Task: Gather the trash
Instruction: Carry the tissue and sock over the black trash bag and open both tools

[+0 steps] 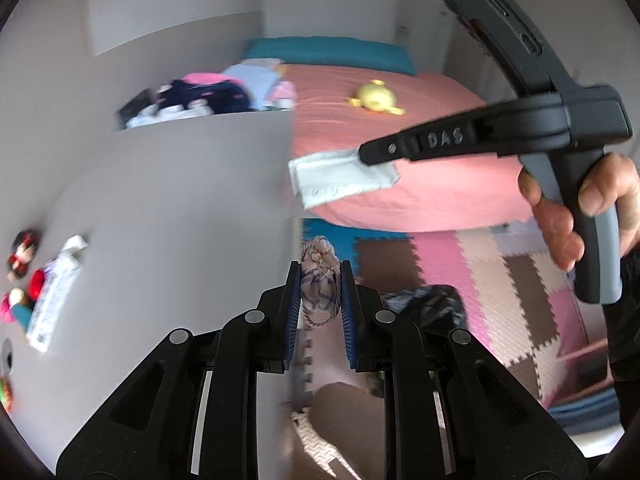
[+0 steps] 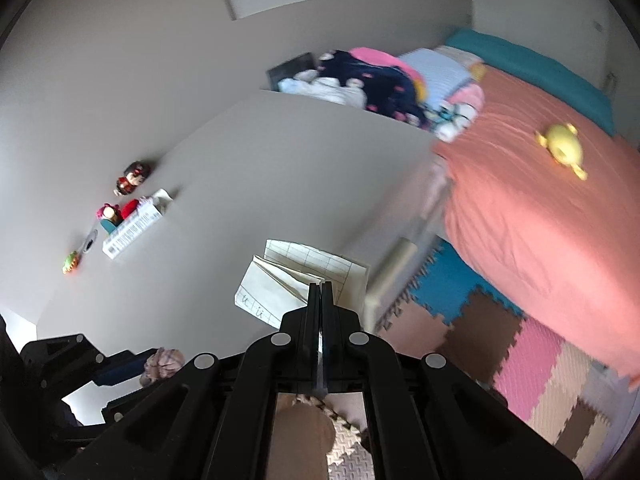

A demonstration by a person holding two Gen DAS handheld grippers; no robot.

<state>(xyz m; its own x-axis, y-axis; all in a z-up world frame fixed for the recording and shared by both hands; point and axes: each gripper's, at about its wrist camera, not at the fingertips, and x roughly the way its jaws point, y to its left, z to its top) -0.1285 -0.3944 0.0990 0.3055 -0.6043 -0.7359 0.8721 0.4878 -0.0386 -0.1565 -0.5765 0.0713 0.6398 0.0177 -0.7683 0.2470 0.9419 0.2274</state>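
Observation:
My left gripper [image 1: 320, 280] is shut on a crumpled wad of lined paper [image 1: 319, 284], held in the air beside the edge of a grey table [image 1: 180, 200]. My right gripper [image 2: 321, 292] is shut on a folded sheet of lined paper [image 2: 280, 284] that sticks out ahead of its tips. In the left wrist view the right gripper [image 1: 366, 156] reaches in from the right with the folded sheet [image 1: 340, 178] hanging at its tip, a hand on its handle. In the right wrist view the left gripper [image 2: 132, 372] and its wad [image 2: 162, 362] show at lower left.
On the grey table lie small dolls [image 2: 130, 178] and a white box [image 2: 134, 228]. A bed with a salmon cover [image 2: 540, 240] carries a yellow toy [image 2: 562, 148] and a pile of clothes [image 2: 380, 80]. Foam puzzle mats [image 1: 500, 280] cover the floor; a dark bag [image 1: 428, 304] sits below.

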